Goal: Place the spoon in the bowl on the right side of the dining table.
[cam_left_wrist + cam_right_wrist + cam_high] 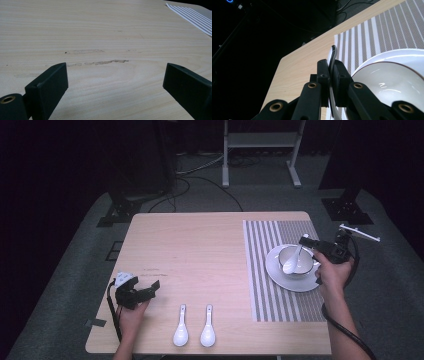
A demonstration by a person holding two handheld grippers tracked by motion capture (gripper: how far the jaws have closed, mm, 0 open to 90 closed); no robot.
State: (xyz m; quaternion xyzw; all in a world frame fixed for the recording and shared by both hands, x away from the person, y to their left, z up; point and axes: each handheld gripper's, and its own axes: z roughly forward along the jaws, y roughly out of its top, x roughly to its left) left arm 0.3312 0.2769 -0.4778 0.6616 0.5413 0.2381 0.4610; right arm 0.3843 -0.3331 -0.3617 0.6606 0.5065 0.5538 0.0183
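Note:
A white bowl stands on a white plate on the striped placemat at the table's right. A white spoon leans into the bowl, its handle up toward the right. My right gripper is shut on that handle; in the right gripper view the thin white handle sticks out between the closed jaws, with the bowl just to the right. My left gripper rests open at the table's left front, over bare wood. Two more white spoons lie near the front edge.
The wooden table has scuff marks ahead of the left gripper. A corner of the striped placemat shows far off in the left gripper view. Stands, cables and a white frame sit on the grey floor beyond the table.

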